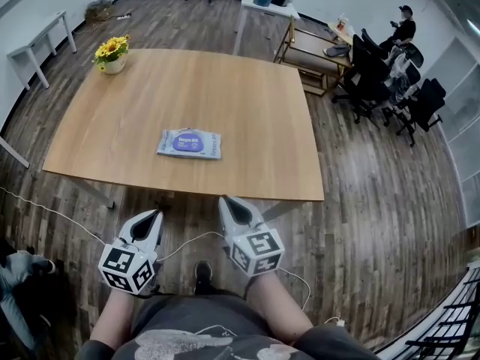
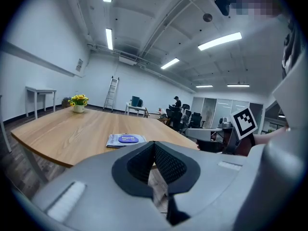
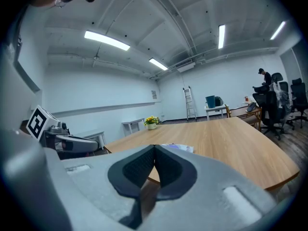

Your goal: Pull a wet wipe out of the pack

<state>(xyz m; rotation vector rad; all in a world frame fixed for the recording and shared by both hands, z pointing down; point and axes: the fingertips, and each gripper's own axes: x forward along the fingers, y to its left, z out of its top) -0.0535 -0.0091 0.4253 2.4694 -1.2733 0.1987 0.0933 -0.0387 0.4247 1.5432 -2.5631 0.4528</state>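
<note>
Purple-labelled wet wipe pack untouched on table; held left gripper and right gripper short of table's near edge, jaws together, empty; needed opening, one pinning pack.

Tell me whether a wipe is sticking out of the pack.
None out: the wet wipe pack lies flat on the table, purple flap looking closed, no wipe showing.

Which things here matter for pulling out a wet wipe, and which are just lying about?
For the job: wet wipe pack, left gripper, right gripper, wooden table.
Just lying about: pot of yellow flowers, office chairs, white side table, ladder.
</note>
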